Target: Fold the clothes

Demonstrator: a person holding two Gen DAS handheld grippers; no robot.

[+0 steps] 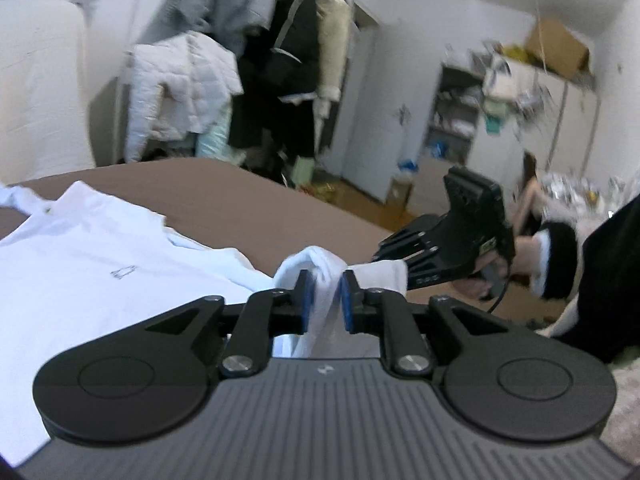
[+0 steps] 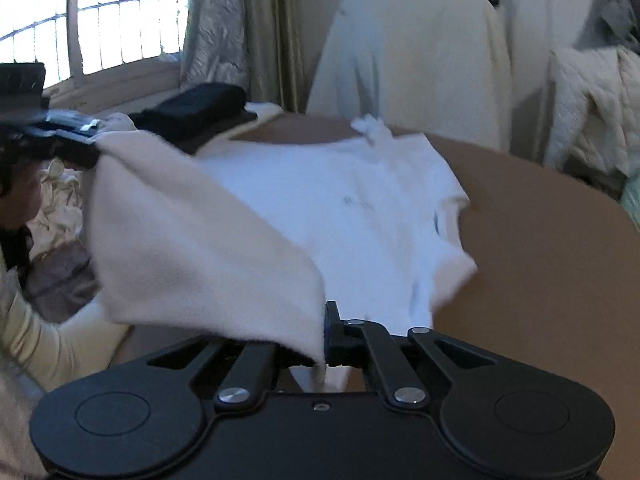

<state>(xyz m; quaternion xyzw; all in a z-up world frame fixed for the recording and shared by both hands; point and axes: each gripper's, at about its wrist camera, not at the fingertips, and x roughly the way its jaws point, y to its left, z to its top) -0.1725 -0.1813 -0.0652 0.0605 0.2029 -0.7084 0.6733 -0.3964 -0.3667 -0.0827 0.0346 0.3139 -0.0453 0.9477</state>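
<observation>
My left gripper point(image 1: 325, 295) has its blue pads pinched on a bunched edge of the white shirt point(image 1: 92, 264), and my right gripper point(image 2: 325, 330) is clamped on another edge, lifting a flap of it. The rest of the shirt lies spread on the brown table point(image 2: 552, 248). Beyond the table, coats point(image 1: 188, 88) hang on a rack.

We see soft daylight in both views. Beyond the right gripper point(image 2: 325, 330), up to its left, the window point(image 2: 120, 32) is overexposed to plain white. The white shirt point(image 2: 340, 208) looks bluish and smeared. Beyond the left gripper point(image 1: 325, 300) the clothes rack point(image 1: 240, 60) and shelves point(image 1: 456, 120) are motion-blurred, and straight lines bend at the edges.
</observation>
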